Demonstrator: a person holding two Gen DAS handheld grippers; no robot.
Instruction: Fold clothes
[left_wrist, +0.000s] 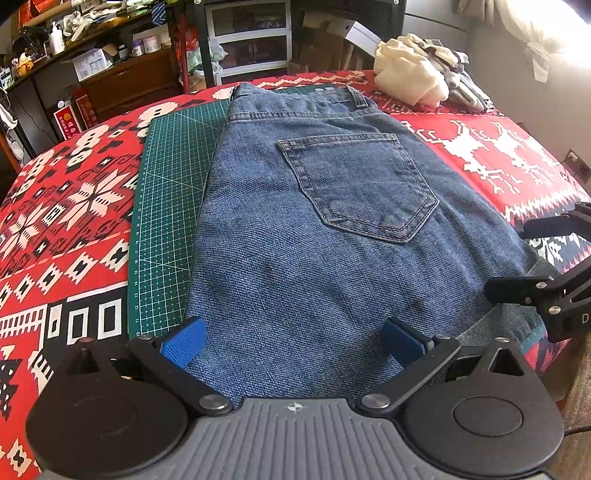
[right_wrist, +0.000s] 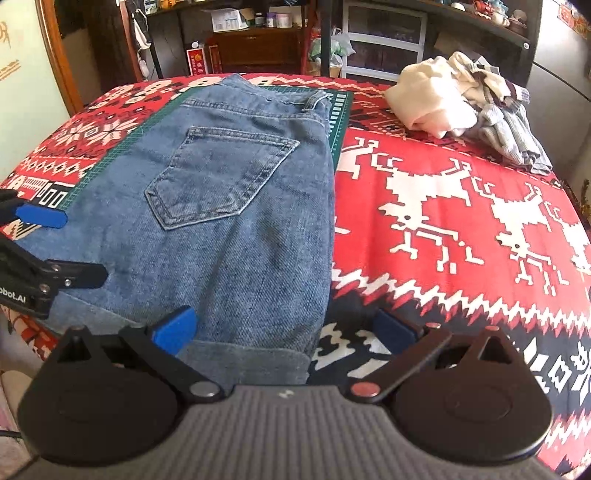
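Both our grippers, left and right, gape released over folded jeans at the tablecloth's near edge.

Standing along the top of the frame: cluttered dark wooden shelves, white plastic drawer unit, brown wooden door frame at upper left. Pouring in at upper right, bright daylight over pale curtain.

Coarse matt denim jeans; woven-looking tablecloth; perhaps rubbery mat.
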